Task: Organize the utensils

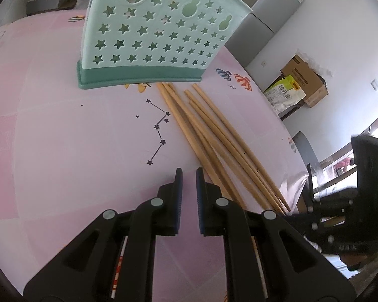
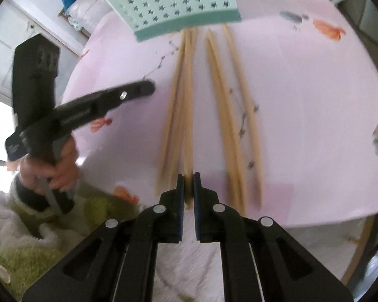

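R claw [image 2: 188, 188] is clamped on the near end of one chopstick [image 2: 188, 115], pads [image 2: 180, 191] pressing both sides; grip sits at the very tip, so lift slowly and keep the wrist steady to stop the far end swinging. L claw [image 1: 189, 183] is closed on nothing, hovering over the tabletop [image 1: 63, 125] just beside the pile; hold it clear of the lift path. Remaining chopsticks [image 1: 214, 130] lie flat on the tabletop in a loose fan, long axes running from the near edge toward the holder [image 1: 148, 32], far tips at or just under its base. Holder is a mint perforated rack w/ star cutouts, standing upright beyond the sticks. Recommended: raise stick, tilt toward vertical, then lower into holder's top opening.
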Available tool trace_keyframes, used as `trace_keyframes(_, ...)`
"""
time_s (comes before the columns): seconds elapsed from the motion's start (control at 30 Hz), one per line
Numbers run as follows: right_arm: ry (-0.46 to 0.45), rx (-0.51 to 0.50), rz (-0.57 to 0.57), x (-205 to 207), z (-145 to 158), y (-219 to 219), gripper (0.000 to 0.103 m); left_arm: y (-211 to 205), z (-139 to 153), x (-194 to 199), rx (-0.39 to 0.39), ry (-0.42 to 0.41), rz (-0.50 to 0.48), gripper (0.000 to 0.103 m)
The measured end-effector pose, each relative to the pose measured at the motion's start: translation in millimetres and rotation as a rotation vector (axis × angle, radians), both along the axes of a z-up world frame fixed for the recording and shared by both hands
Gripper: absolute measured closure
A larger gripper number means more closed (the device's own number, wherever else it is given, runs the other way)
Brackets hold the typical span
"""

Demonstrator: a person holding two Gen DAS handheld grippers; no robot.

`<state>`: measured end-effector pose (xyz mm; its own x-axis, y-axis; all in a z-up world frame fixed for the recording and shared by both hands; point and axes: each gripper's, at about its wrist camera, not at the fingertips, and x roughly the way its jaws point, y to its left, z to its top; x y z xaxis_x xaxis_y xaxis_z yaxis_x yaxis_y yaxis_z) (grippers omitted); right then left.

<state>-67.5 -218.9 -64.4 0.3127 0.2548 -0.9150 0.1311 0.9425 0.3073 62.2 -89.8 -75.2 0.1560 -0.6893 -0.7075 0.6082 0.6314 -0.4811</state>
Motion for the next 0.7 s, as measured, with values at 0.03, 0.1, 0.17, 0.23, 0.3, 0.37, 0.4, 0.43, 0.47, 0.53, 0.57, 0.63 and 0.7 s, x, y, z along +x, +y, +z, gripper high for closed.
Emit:
trace_keyframes(0.03,-0.008,-0.014,-0.007,1,1,-1,0.095,0,0,0,0.001,0.001,0.001,0.094)
trace_keyframes(0.1,-0.018,-0.014,-0.036,2,3,-10,0.084,0,1,0,0.001,0.005,0.001,0.094)
trace_keyframes(0.17,-0.057,0.029,-0.082,-9,7,-27,0.080,0,2,0,-0.003,0.010,0.001,0.094)
trace_keyframes(0.23,-0.108,0.060,-0.106,-16,15,-33,0.080,-2,4,1,-0.005,0.010,-0.001,0.094)
trace_keyframes(0.3,-0.185,0.066,-0.145,-23,24,-41,0.080,-7,7,2,-0.004,0.007,-0.003,0.092)
trace_keyframes(0.37,-0.232,0.074,-0.189,-20,28,-43,0.080,-15,11,3,0.003,-0.018,-0.007,0.086)
trace_keyframes(0.4,-0.252,0.079,-0.212,-19,28,-45,0.080,-22,11,4,0.028,-0.042,-0.004,0.085)
trace_keyframes(0.43,-0.280,0.084,-0.242,-17,28,-50,0.080,-27,10,4,0.049,-0.056,-0.002,0.085)
trace_keyframes(0.47,-0.295,0.081,-0.257,-12,25,-53,0.080,-33,10,5,0.069,-0.071,-0.003,0.085)
trace_keyframes(0.53,-0.312,0.042,-0.279,-2,20,-57,0.080,-44,10,4,0.122,-0.139,0.001,0.085)
trace_keyframes(0.57,-0.315,0.028,-0.277,3,17,-58,0.080,-47,11,3,0.144,-0.165,0.003,0.085)
trace_keyframes(0.63,-0.323,0.010,-0.260,14,12,-58,0.080,-49,12,4,0.160,-0.182,0.008,0.085)
trace_keyframes(0.7,-0.328,0.000,-0.229,22,9,-58,0.080,-49,13,7,0.175,-0.187,0.019,0.086)
